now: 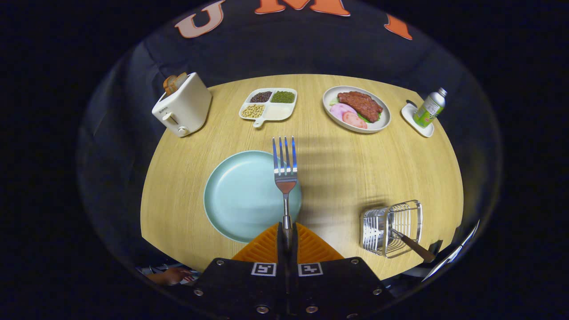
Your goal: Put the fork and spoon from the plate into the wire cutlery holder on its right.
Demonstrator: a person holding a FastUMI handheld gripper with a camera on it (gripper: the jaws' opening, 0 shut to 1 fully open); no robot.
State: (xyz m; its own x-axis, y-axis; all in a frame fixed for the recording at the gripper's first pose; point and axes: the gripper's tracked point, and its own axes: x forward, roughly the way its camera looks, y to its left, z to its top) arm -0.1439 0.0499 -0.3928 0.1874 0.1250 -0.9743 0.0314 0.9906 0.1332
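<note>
We held the gripper (pixel 286 238) closed on the fork (pixel 285 171), both orange fingers (pixel 311 246) pressing its handle, tines pointing ahead and raised above the pale blue plate (pixel 235 195). The plate lay bare on the desk (pixel 338 160), just ahead of the fingers. To its right stood the wire cutlery holder (pixel 391 226), with a brown-handled utensil (pixel 413 246) leaning out of it; we could not tell whether it was the spoon. Beyond sat a toaster (pixel 183 106), a divided dish (pixel 269 104), a plate of meat (pixel 356 109) and a bottle (pixel 429 108).

fork (pixel 285 165) 1 | plates (pixel 242 195) 2 | wire holder (pixel 391 227) 1 | toaster (pixel 182 105) 1 | bottle (pixel 429 108) 1 | divided tray (pixel 268 104) 1
</note>
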